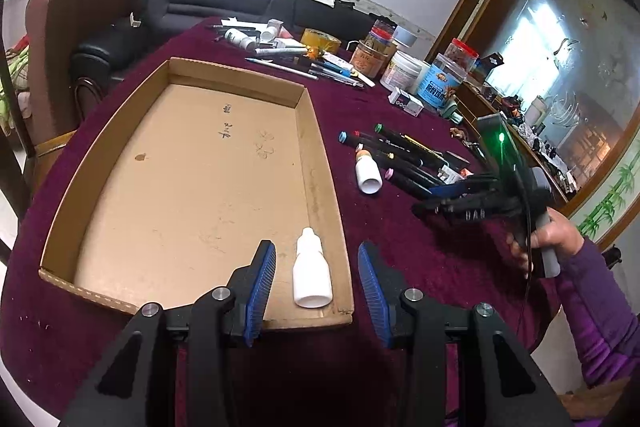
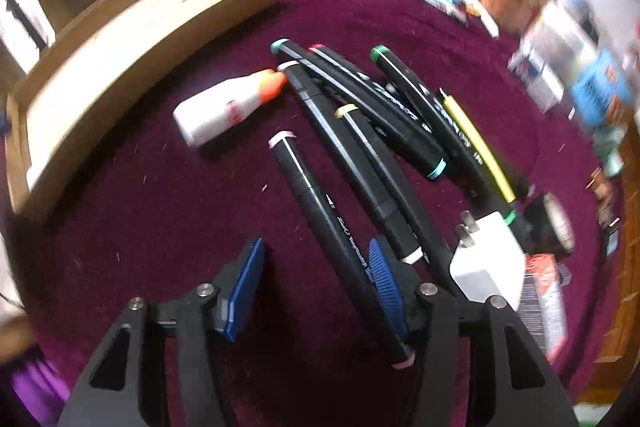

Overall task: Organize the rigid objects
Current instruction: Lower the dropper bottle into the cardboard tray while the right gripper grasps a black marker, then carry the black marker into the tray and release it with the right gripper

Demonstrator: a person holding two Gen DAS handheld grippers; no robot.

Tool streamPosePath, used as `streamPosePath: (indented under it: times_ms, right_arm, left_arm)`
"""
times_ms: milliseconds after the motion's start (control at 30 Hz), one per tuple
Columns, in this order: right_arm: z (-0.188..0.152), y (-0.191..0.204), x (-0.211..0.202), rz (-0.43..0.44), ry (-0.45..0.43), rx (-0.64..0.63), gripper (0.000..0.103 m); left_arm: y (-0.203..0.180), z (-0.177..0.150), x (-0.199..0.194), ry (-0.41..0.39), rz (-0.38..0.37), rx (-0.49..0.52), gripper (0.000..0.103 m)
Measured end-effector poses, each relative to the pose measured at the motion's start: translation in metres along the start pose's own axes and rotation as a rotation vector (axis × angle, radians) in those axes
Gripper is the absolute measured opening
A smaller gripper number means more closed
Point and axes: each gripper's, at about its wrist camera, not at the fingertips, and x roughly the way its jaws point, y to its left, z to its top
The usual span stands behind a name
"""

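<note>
A shallow, open cardboard tray (image 1: 192,163) sits on the dark red tablecloth. Inside it, in the near right corner, a small white dropper bottle (image 1: 312,275) lies on its side. Beside the tray, on the cloth, an orange-capped white bottle (image 2: 228,105) lies flat, touching a loose heap of black markers (image 2: 360,131) with coloured end caps.

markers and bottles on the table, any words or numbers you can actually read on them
Nothing reads cleanly.
Pink-capped marker: white script along the barrel, too blurred.
Orange-capped white bottle: red mark, unreadable.
Cardboard tray: handwritten scrawl on the floor, illegible.
Blue-label jar: yellow characters, too small.
White dropper bottle: no text visible.
</note>
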Motion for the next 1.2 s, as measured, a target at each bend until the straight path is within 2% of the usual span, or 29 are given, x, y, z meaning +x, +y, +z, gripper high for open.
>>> streamPosePath:
  times_ms: [33, 67, 133, 167, 300, 467, 633, 767, 833, 967, 1133, 1200]
  right_arm:
    - [0.002, -0.005, 0.0, 0.017, -0.009, 0.026, 0.05]
    - [0.002, -0.01, -0.001, 0.018, -0.014, 0.049, 0.038]
    - [-0.003, -0.022, -0.004, 0.039, -0.024, 0.108, 0.023]
    - [-0.007, -0.026, -0.006, 0.075, -0.026, 0.139, 0.021]
    - [-0.022, -0.025, -0.019, 0.13, -0.068, 0.193, 0.015]
    - [-0.021, -0.005, -0.051, 0.261, -0.171, 0.203, 0.015]
    - [0.02, 0.036, -0.069, 0.396, -0.227, 0.186, 0.015]
    - [0.054, 0.067, -0.059, 0.465, -0.218, 0.203, 0.015]
    - [0.076, 0.074, -0.041, 0.502, -0.193, 0.25, 0.015]
    - [0.109, 0.081, -0.005, 0.472, -0.141, 0.344, 0.015]
    - [0.137, 0.092, 0.026, 0.339, -0.096, 0.387, 0.015]
    - [0.144, 0.1, 0.035, 0.257, -0.08, 0.366, 0.015]
  left_arm:
    - [0.0, 0.0, -0.001, 0.0, -0.001, 0.001, 0.045]
    - [0.0, -0.001, -0.002, -0.002, 0.0, 0.005, 0.045]
    - [0.001, -0.001, -0.004, -0.009, 0.007, 0.006, 0.045]
    - [0.003, 0.0, -0.005, -0.011, 0.008, 0.001, 0.045]
    - [0.012, 0.001, -0.006, -0.02, 0.008, -0.028, 0.045]
    - [0.022, 0.001, -0.003, -0.018, 0.005, -0.059, 0.045]
    - [0.03, -0.001, 0.0, -0.014, -0.002, -0.077, 0.045]
    - [0.033, -0.002, -0.004, -0.026, 0.014, -0.07, 0.045]
    - [0.034, -0.004, -0.005, -0.031, 0.024, -0.056, 0.045]
    - [0.038, -0.006, -0.004, -0.031, 0.017, -0.034, 0.045]
    - [0.037, -0.001, -0.008, -0.067, -0.031, 0.007, 0.045]
    - [0.036, 0.004, -0.009, -0.083, -0.039, -0.005, 0.045]
